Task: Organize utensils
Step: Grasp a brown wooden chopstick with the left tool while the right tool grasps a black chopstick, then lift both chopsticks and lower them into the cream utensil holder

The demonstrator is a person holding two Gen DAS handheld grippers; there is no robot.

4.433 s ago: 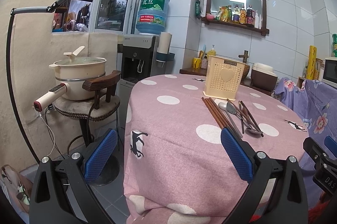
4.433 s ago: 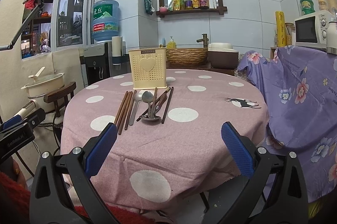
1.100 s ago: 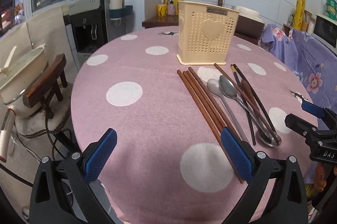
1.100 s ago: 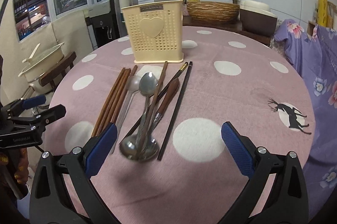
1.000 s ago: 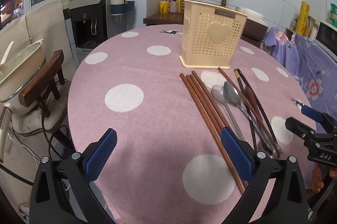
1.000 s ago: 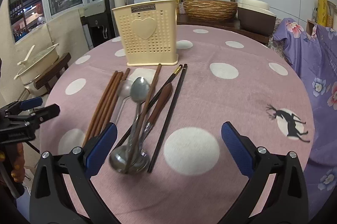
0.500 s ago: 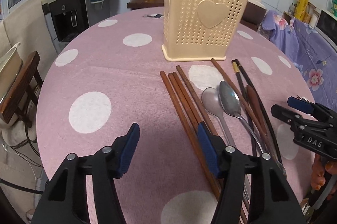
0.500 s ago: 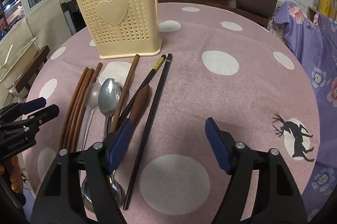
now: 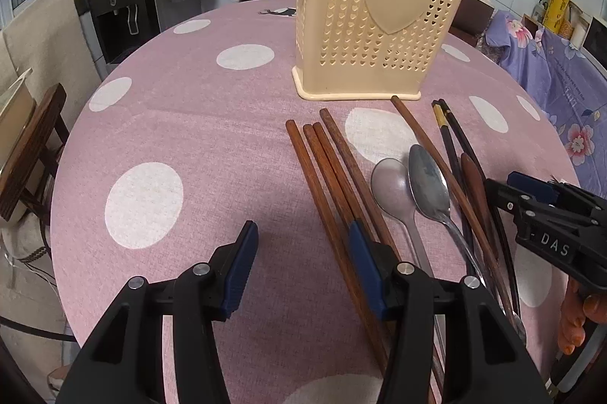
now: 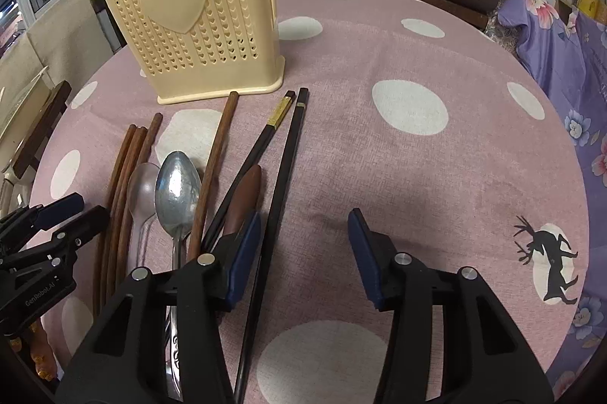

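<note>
Closing in on the utensils: vs. a sec ago both our grippers sit lower and nearer the pile, jaws narrower than before but still spread, nothing pinched. Our left gripper (image 9: 299, 252) hovers w/ its right pad over the brown chopsticks (image 9: 334, 165); the right gripper (image 10: 303, 244) has its left pad just beside the black chopsticks (image 10: 280, 153) and the brown-handled utensil (image 10: 242, 195). We judge that means first picks are lining up, no item sorted yet. The two metal spoons (image 9: 409, 180) lie side by side between the brown and black sticks, all on the pink dotted bench (image 9: 189, 108). The cream holder (image 9: 375, 24) stands upright just beyond the stick tips; its top opening is out of view, so contents can't be told.
</note>
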